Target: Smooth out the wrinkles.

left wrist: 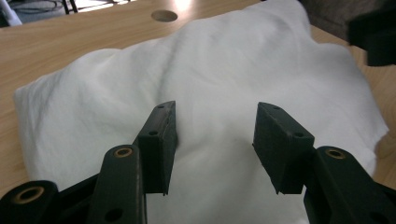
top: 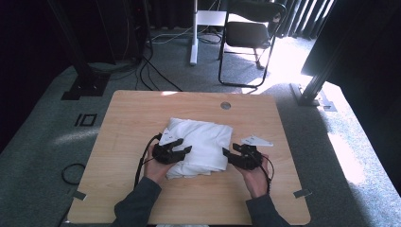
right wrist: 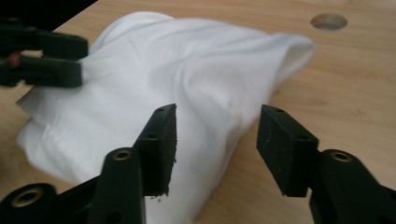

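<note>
High view: a person's two hands hold the left gripper [top: 182, 152] and the right gripper [top: 232, 155] at opposite near edges of a white folded cloth [top: 203, 142], which lies in a compact, roughly rectangular bundle on the middle of the wooden table [top: 132, 123]. Judged from its tidy layered shape, the folding appears largely done; what may remain is a final fold, smoothing, or simply letting it lie. Left gripper view: the jaws of the left gripper [left wrist: 215, 135] stand spread, with nothing clamped; the cloth [left wrist: 210, 70] lies below and beyond them, filling the gap between the pads without visible pressure from either. Right gripper view: the right gripper [right wrist: 217, 140] likewise has its jaws apart and empty; the cloth's near edge [right wrist: 205, 154] runs under the left jaw, while the right jaw stands over bare table.
</note>
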{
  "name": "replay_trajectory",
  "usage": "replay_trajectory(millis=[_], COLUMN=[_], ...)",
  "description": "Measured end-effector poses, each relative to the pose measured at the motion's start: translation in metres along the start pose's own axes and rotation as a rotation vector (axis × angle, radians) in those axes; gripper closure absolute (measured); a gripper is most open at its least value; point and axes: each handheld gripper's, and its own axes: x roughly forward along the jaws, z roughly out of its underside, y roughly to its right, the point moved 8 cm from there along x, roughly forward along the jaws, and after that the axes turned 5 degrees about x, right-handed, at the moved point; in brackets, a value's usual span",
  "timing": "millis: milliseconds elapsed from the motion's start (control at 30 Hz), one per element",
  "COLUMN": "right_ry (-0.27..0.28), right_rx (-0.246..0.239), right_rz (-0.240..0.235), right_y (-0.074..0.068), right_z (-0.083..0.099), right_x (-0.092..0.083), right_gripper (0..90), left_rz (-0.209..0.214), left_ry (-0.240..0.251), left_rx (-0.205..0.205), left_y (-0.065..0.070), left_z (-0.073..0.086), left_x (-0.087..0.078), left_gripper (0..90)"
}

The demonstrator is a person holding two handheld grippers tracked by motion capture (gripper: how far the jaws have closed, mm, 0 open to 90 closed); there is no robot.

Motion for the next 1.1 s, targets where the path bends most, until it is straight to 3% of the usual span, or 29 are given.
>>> replay_trajectory(millis=[100,167,233,267,333,433,567,633,667,733,800,867,900,1000,1033,1067,1100], right_ry=[-0.001,-0.036,-0.086,-0.085,-0.057,-0.009,-0.075,-0.141,-0.144,-0.091,-0.005,0.06,0.08,0.088,0.044,0.044,-0.012], right_rx=[0.002,0.004,0.01,0.015,0.047,0.062,0.024,0.004,-0.013,-0.041,-0.077,-0.116,-0.138,-0.168,-0.194,-0.194,-0.215], right_rz=[-0.005,0.015,0.023,0.028,0.011,-0.003,0.054,0.058,0.067,0.091,0.092,0.062,0.022,-0.016,-0.048,-0.048,-0.058], right_y=[-0.002,0.0,0.004,0.006,0.009,0.011,0.018,0.02,0.02,0.017,0.009,-0.003,-0.013,-0.024,-0.033,-0.033,-0.037], right_z=[-0.006,-0.002,0.007,0.01,0.011,0.007,0.019,0.03,0.033,0.029,0.017,0.005,-0.002,-0.006,-0.001,-0.001,0.013], right_x=[0.015,0.023,0.029,0.028,0.02,0.003,0.002,0.005,0.005,0.0,-0.008,-0.012,-0.011,-0.004,0.01,0.01,0.025], right_gripper=[47.1,57.2,77.7,84.5,87.5,87.3,82.9,72.7,66.8,54.2,49.1,45.3,43.7,40.3,37.2,37.2,33.4], left_rz=[0.027,0.032,0.031,0.031,0.037,0.062,0.097,0.106,0.111,0.129,0.124,0.109,0.099,0.072,0.077,0.077,0.097], left_ry=[-0.017,-0.014,0.014,0.025,0.034,-0.02,-0.068,-0.085,-0.085,-0.079,-0.046,-0.009,0.007,0.016,0.001,0.001,-0.02], left_rx=[-0.018,-0.015,-0.024,-0.019,-0.018,0.02,0.04,0.055,0.061,0.059,0.067,0.056,0.05,0.03,0.003,0.003,-0.006], left_y=[0.005,0.007,0.01,0.011,0.013,0.02,0.034,0.04,0.043,0.048,0.049,0.045,0.043,0.034,0.029,0.029,0.031], left_z=[0.008,0.012,0.012,0.011,0.01,0.015,0.025,0.03,0.032,0.033,0.03,0.024,0.021,0.02,0.025,0.025,0.032], left_x=[0.001,0.0,-0.006,-0.009,-0.013,-0.01,-0.003,-0.002,-0.003,-0.005,-0.009,-0.014,-0.015,-0.014,-0.012,-0.012,-0.01], left_gripper=[50.1,50.1,50.1,51.5,51.7,51.8,58.0,62.7,63.5,64.4,64.1,63.1,62.4,59.3,59.3,59.0,57.7])
